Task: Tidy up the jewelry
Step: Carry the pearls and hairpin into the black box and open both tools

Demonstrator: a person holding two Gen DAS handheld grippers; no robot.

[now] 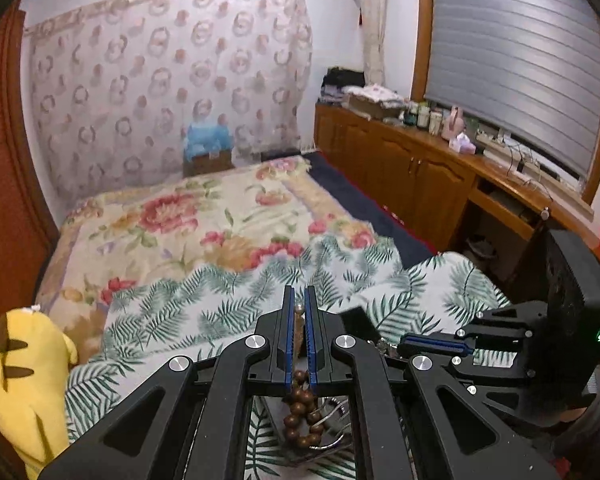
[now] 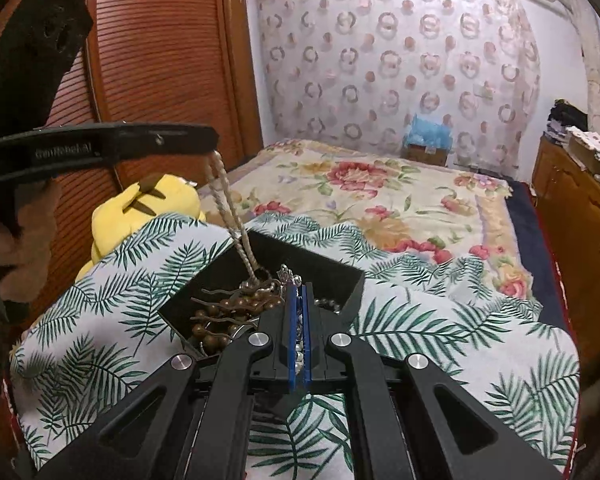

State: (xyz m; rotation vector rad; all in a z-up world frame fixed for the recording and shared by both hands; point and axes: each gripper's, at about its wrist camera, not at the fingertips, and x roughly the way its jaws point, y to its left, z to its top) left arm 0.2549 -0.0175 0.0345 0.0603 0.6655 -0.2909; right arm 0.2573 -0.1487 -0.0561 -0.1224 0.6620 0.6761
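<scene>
L wrist view: left tongs [image 1: 299,316] clamped on a tan cord [image 1: 299,334]; wooden bead string [image 1: 298,412] hangs below at 6 o'clock over the black box [image 1: 354,316]. Right tongs [image 1: 432,346] at 3 o'clock.

R wrist view: right tongs [image 2: 299,320] shut on a silvery chain [image 2: 298,354], in the box on the fern-print sheet [image 2: 440,320]; plush toy [image 2: 148,208] at 10.

Step, prob.: pulling tangled pieces apart. Next: separate slowly, avoid snagging.

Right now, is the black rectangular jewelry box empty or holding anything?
Holding things. The black rectangular jewelry box contains brown wooden beads and silver chain pieces, and a twisted beige cord rises from it to the left gripper.
</scene>
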